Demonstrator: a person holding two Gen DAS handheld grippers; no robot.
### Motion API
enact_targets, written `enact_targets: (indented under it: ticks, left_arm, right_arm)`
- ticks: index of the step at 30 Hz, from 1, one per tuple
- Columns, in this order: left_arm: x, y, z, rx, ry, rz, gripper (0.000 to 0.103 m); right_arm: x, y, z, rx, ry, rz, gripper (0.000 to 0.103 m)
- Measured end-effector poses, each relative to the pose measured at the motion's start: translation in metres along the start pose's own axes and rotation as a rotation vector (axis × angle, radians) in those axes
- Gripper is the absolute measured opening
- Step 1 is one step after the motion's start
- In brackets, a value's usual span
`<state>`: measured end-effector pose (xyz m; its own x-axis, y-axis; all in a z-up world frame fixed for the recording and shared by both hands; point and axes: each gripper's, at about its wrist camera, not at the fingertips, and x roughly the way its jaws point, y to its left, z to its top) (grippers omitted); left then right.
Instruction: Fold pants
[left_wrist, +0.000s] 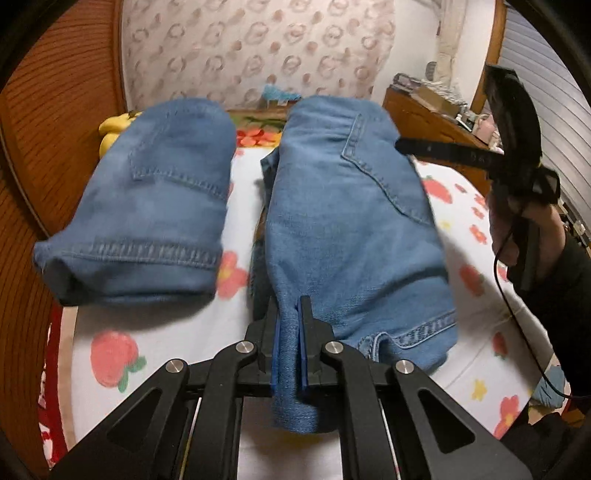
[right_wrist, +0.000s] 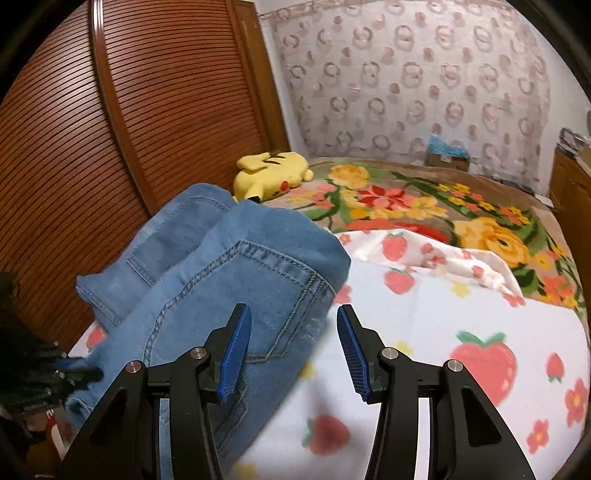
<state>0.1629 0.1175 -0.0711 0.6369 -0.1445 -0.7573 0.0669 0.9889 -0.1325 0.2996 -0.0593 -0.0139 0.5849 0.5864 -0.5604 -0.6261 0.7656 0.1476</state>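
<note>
Blue denim pants (left_wrist: 351, 221) lie on the strawberry-print sheet (left_wrist: 155, 332), bunched into two humps; the left hump (left_wrist: 147, 199) shows a hem and pocket seams. My left gripper (left_wrist: 291, 325) is shut on a fold of denim at the near end of the right hump, and the cloth hangs down between its blue pads. In the right wrist view the pants (right_wrist: 229, 280) fill the lower left. My right gripper (right_wrist: 292, 309) is open above their right edge, with nothing pressed between its pads. It also shows in the left wrist view as the right gripper (left_wrist: 517, 147), held up by a hand.
A yellow plush toy (right_wrist: 269, 177) lies on a floral blanket (right_wrist: 424, 206) at the back of the bed. A slatted wooden door (right_wrist: 110, 110) stands along the left side. A cluttered wooden cabinet (left_wrist: 436, 122) is at the right. A cable (left_wrist: 517, 321) hangs from the right hand.
</note>
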Motion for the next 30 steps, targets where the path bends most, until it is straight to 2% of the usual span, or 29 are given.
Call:
enact_targets:
  ticks: [8, 10, 15, 18, 20, 22, 30]
  left_arm:
    - [0.009, -0.001, -0.004, 0.005, 0.013, -0.004, 0.009]
    - [0.008, -0.004, -0.004, 0.008, 0.014, -0.003, 0.009]
    - [0.008, 0.002, -0.003, 0.009, 0.016, -0.002, 0.009]
    - [0.008, 0.0, -0.004, 0.035, 0.027, 0.04, 0.02]
    - [0.003, 0.001, -0.004, 0.038, 0.022, 0.061, 0.039]
    - [-0.002, 0.008, -0.001, 0.016, 0.008, 0.052, 0.048]
    - [-0.005, 0.018, 0.019, -0.007, -0.03, 0.044, 0.051]
  right_arm:
    - [0.039, -0.016, -0.001, -0.043, 0.086, -0.02, 0.054]
    - [0.047, -0.025, -0.006, -0.04, 0.105, -0.027, 0.057]
    - [0.052, -0.053, -0.004, 0.04, 0.134, 0.026, 0.069]
    - [0.05, -0.062, -0.002, 0.062, 0.136, 0.033, 0.071]
    - [0.049, -0.067, -0.001, 0.074, 0.142, 0.033, 0.071]
    - [0.047, -0.067, 0.0, 0.083, 0.148, 0.029, 0.071]
    - [0.053, -0.06, 0.0, 0.162, 0.175, 0.09, 0.075]
